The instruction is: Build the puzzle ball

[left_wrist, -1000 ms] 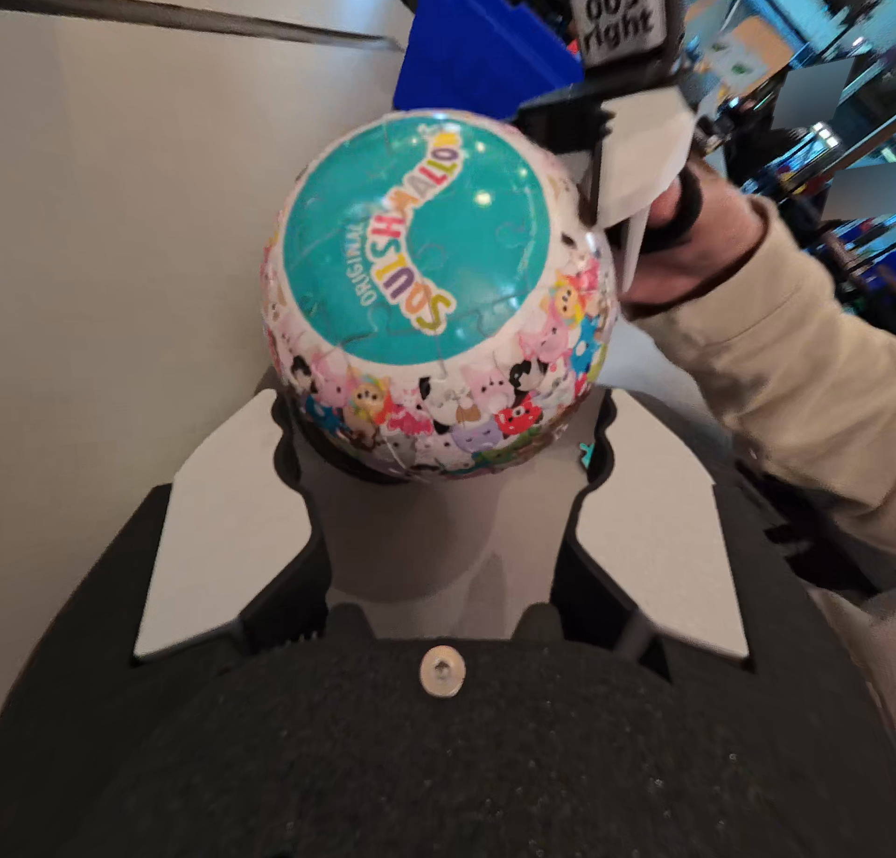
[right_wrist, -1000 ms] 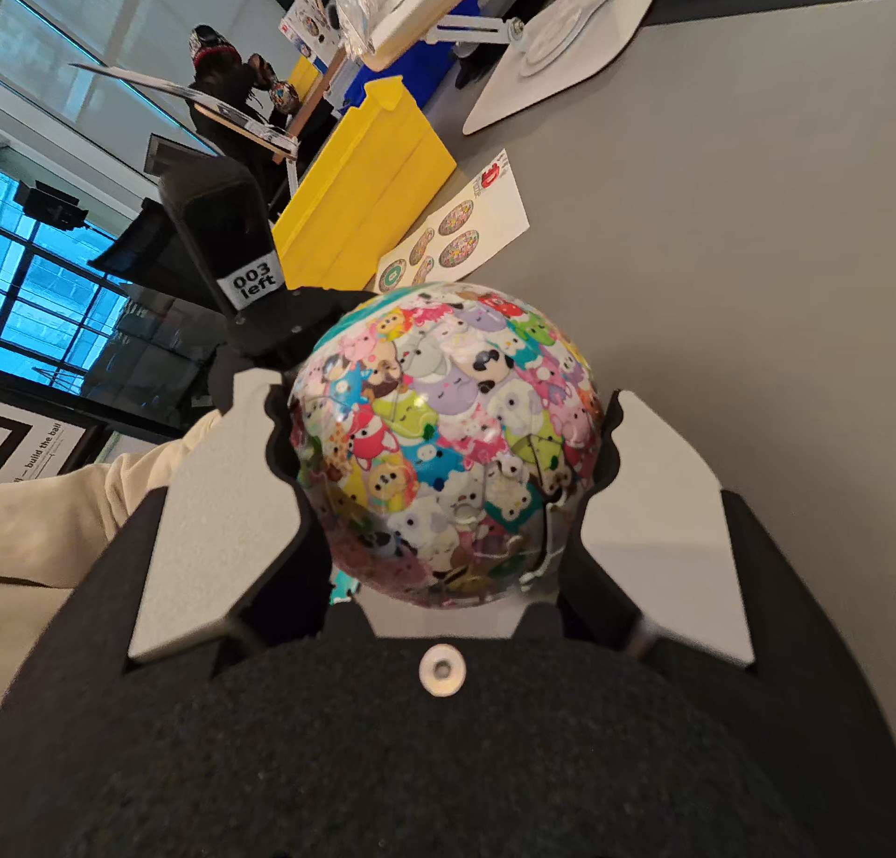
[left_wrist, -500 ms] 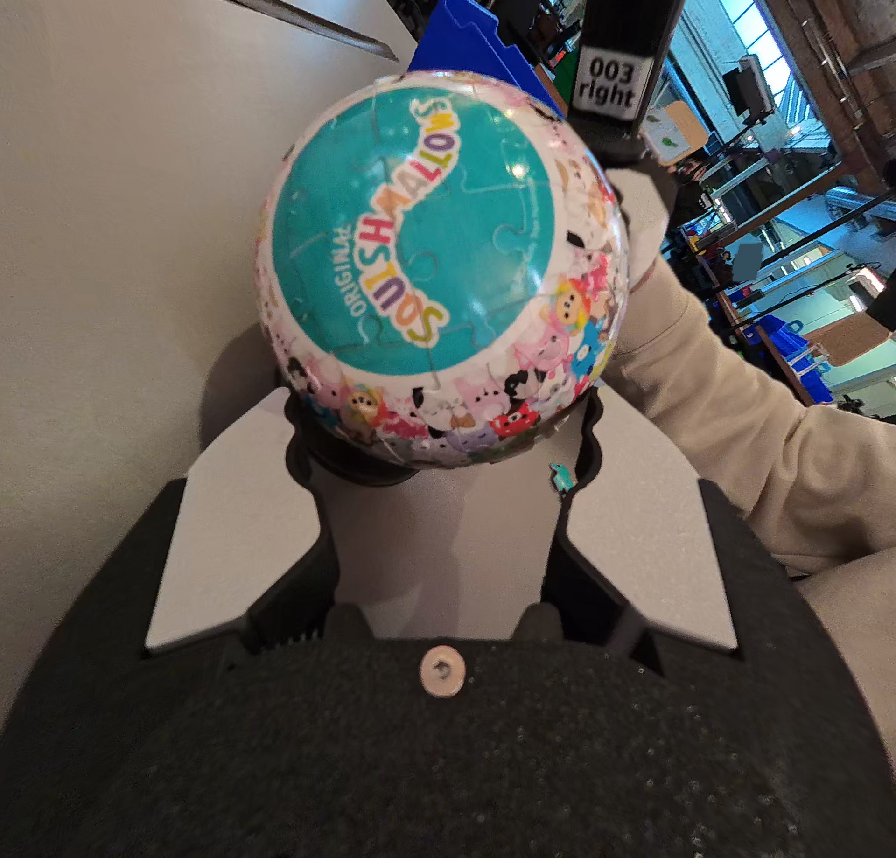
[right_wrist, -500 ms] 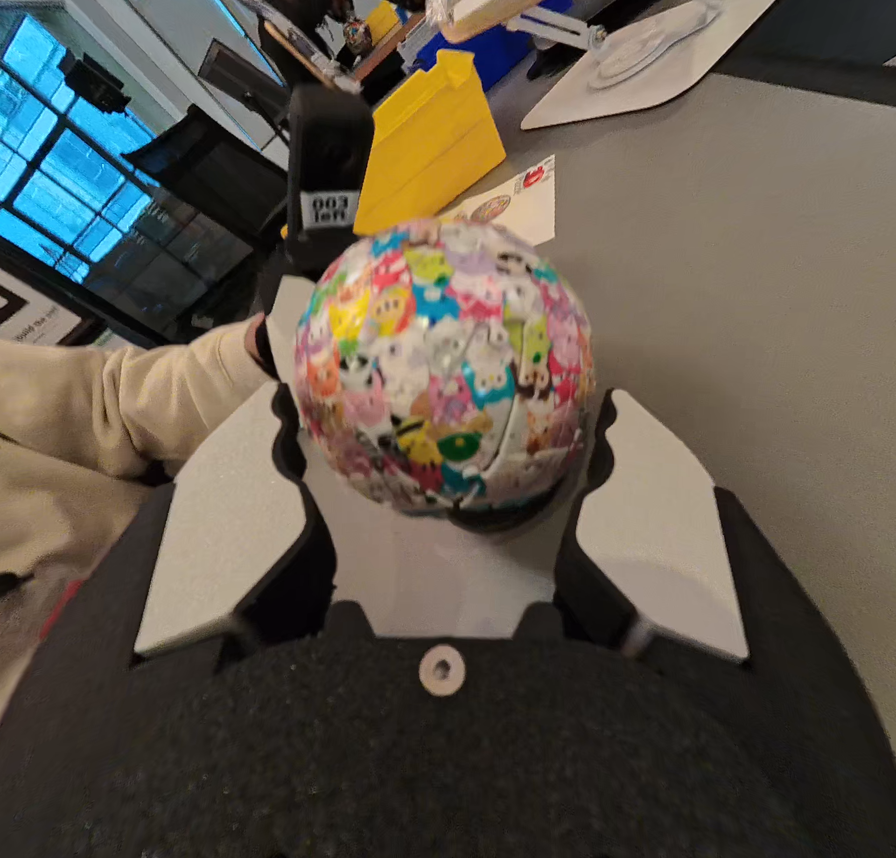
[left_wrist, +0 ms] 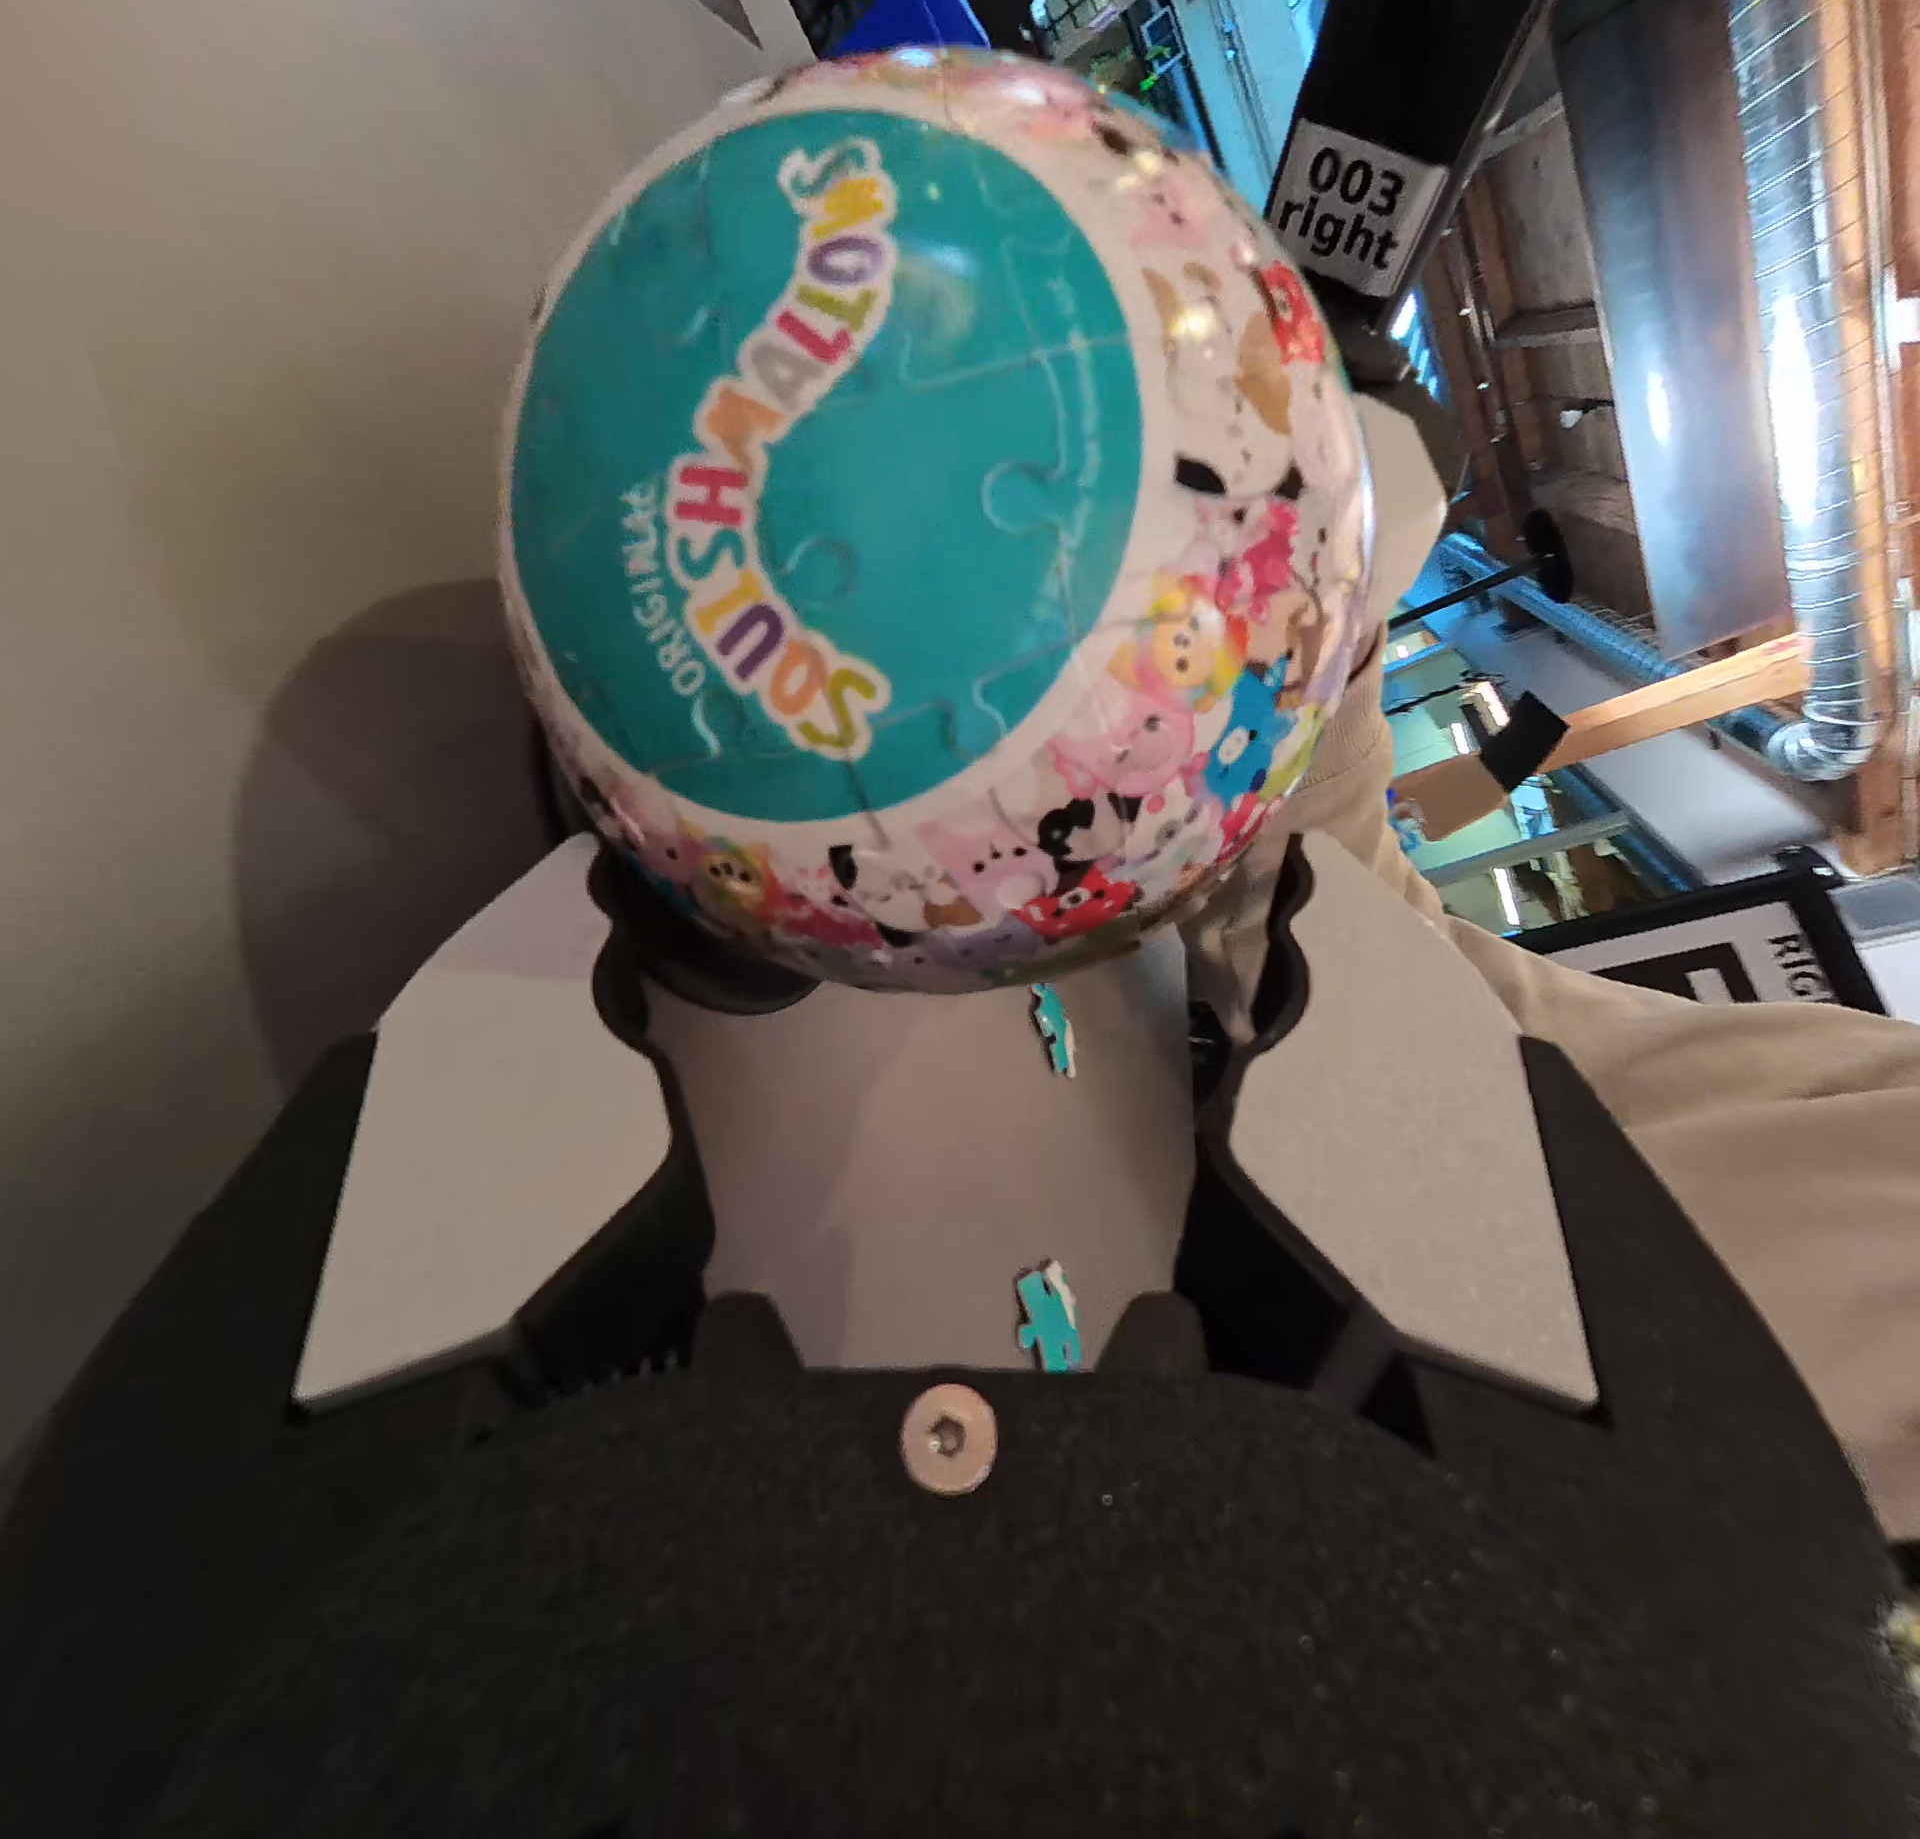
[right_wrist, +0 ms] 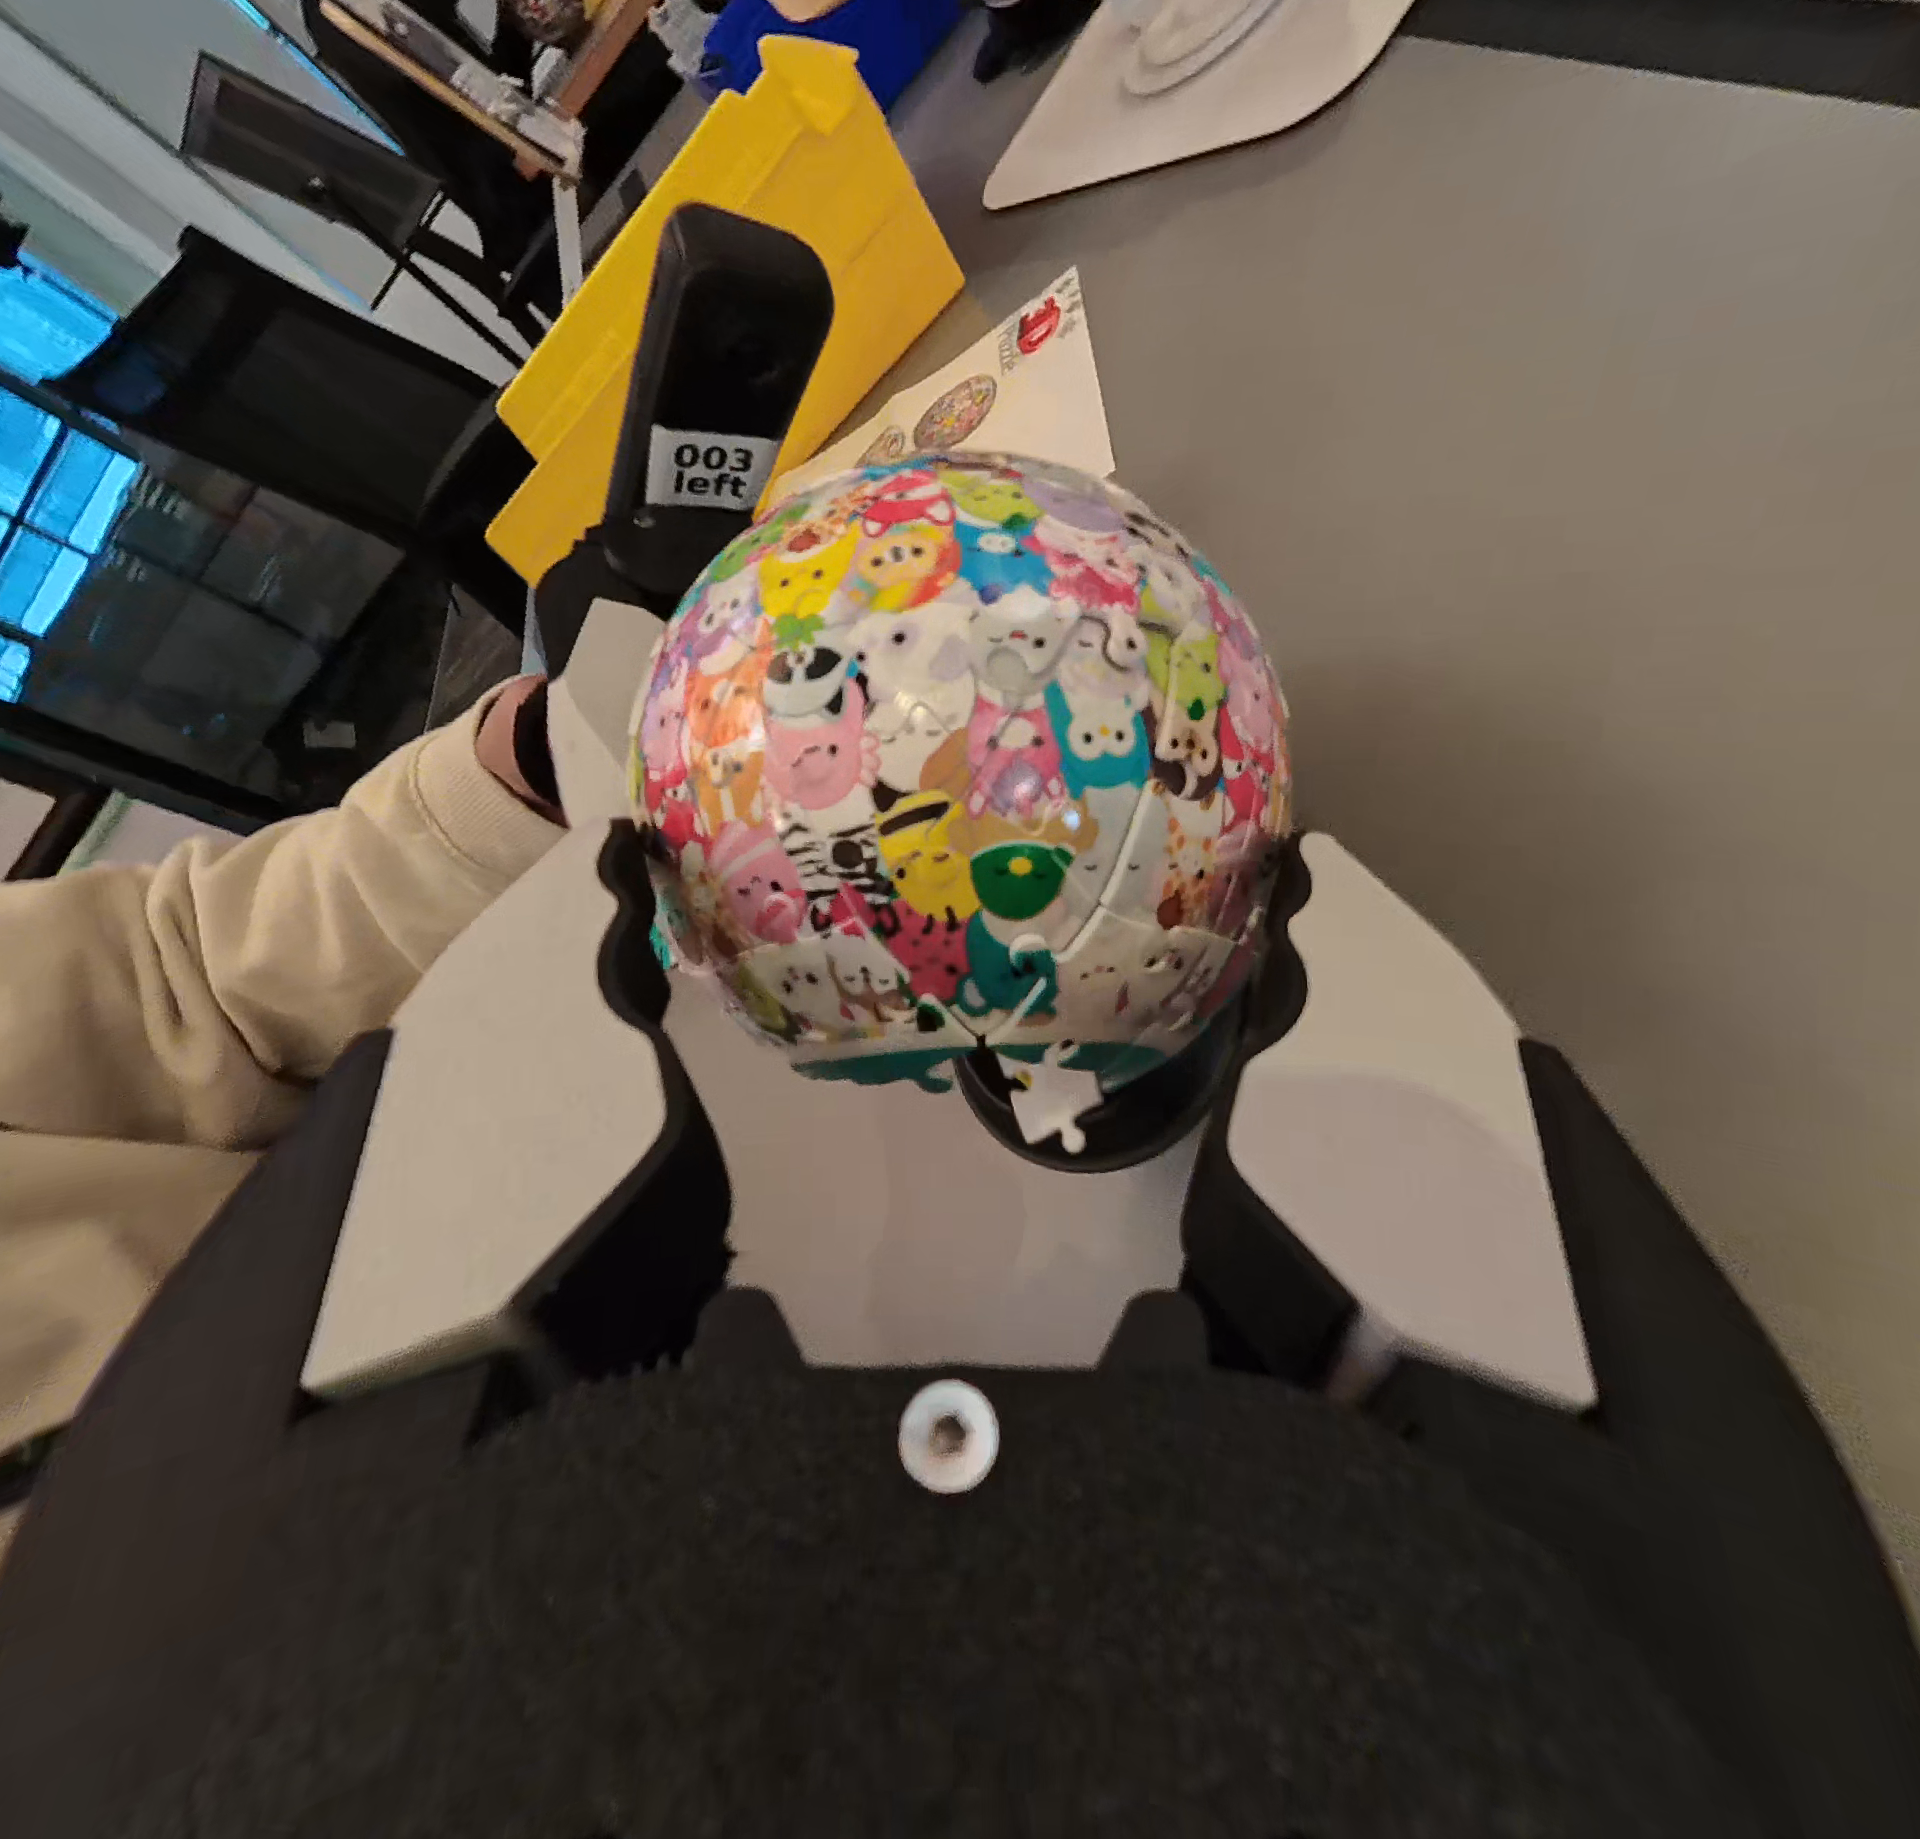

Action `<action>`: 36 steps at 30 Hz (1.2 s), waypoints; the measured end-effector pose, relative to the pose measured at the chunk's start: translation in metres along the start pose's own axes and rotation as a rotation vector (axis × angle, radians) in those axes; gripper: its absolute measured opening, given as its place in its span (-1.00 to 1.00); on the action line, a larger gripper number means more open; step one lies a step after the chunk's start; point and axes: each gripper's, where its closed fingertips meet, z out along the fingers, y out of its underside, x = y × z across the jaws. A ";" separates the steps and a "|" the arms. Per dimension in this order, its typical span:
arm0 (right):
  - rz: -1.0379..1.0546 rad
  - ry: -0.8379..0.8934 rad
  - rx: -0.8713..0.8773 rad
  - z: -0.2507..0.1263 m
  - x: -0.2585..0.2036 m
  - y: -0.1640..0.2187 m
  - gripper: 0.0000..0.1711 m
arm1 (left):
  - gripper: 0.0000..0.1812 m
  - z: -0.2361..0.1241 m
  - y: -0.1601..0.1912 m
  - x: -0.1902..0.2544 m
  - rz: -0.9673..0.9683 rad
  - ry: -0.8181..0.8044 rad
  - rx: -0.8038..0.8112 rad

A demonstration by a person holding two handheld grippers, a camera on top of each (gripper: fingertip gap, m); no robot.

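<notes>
Lying nearest on the grey desk [left_wrist: 935, 1145], between the spread fingers of the left hand-held gripper [left_wrist: 940, 916], are two loose teal pieces [left_wrist: 1047, 1324], one near the gripper's body and one just under the ball. Just beyond them the ball [left_wrist: 935, 542] sits on a black stand [left_wrist: 717, 979], its teal cap turned towards this camera; the fingertips flank its lower part, and whether they touch it I cannot tell.

From the other side, the right hand-held gripper [right_wrist: 951, 916] is also spread, its tips close beside the ball [right_wrist: 961, 750] at its widest; contact is unclear here too. A white piece [right_wrist: 1049, 1109] juts out at the bottom edge, over the stand [right_wrist: 1101, 1135], seemingly not seated.

Farther off lie a printed leaflet [right_wrist: 997, 407], a yellow bin [right_wrist: 769, 262] and a white lamp base [right_wrist: 1216, 54].

The ball looks nearly built, so the step in hand seems to be steadying or turning it to find the last gaps. Next, one gripper should hold the ball while the other picks up a loose piece, lightly, since squeezing could pop the shell apart.
</notes>
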 end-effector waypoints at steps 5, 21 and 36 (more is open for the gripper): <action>0.052 0.050 -0.017 0.007 0.000 -0.007 0.31 | 0.26 -0.003 0.001 -0.001 -0.048 0.045 -0.029; 0.068 0.192 -0.132 0.004 -0.008 0.008 0.37 | 0.25 0.001 0.006 0.006 -0.115 0.071 -0.040; -0.014 0.153 -0.155 0.029 -0.025 -0.011 0.40 | 0.23 -0.013 0.017 0.010 -0.141 0.073 0.003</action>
